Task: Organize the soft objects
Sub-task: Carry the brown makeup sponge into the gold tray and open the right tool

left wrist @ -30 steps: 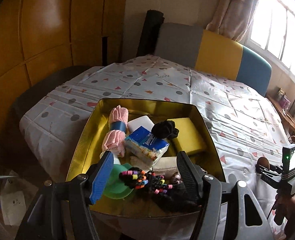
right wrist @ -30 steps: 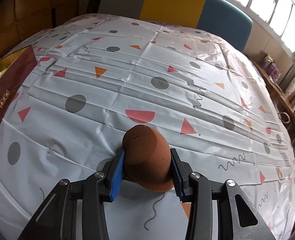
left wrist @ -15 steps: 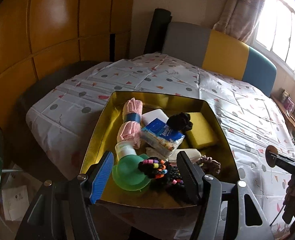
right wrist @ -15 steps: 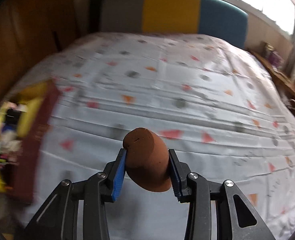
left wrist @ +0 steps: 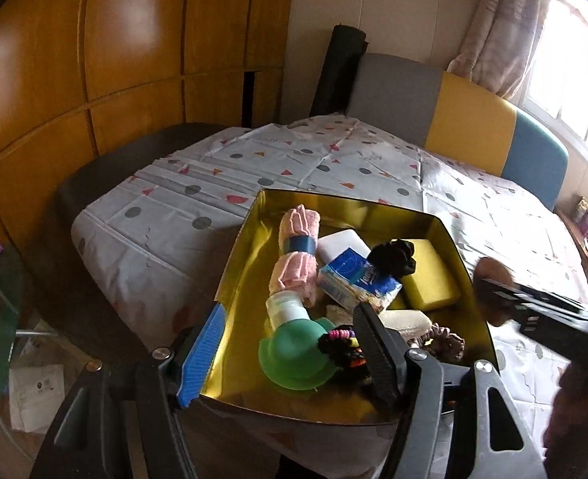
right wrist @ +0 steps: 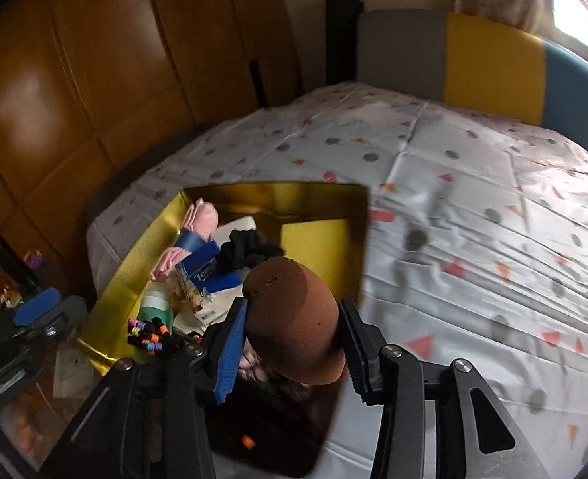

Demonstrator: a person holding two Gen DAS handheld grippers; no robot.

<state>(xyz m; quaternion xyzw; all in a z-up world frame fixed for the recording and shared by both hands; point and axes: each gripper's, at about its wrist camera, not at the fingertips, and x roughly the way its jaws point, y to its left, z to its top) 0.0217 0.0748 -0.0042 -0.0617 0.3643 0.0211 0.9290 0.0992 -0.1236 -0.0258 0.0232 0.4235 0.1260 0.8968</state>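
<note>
Right now your right gripper point(right wrist: 292, 343) hangs over the near right part of the gold box point(right wrist: 322, 195), with the brown makeup sponge point(right wrist: 292, 319) between its fingers; its jaws have just been opening, and a sliver of gap shows beside the right pad, so you cannot tell whether the sponge is truly gripped or only resting against the blue left pad. Your left gripper point(left wrist: 290, 353) stands released at the box's near edge, nothing between its jaws. Inside the box lie a rolled pink towel point(left wrist: 296, 253) with a blue band, a blue tissue pack point(left wrist: 358, 279), a black scrunchie point(left wrist: 393, 255), a yellow sponge point(left wrist: 429, 275), a green funnel-shaped piece point(left wrist: 294, 355) and a cluster of coloured hair ties point(left wrist: 340, 345). The box sits on a bed point(left wrist: 174, 219) covered by a white patterned sheet.
</note>
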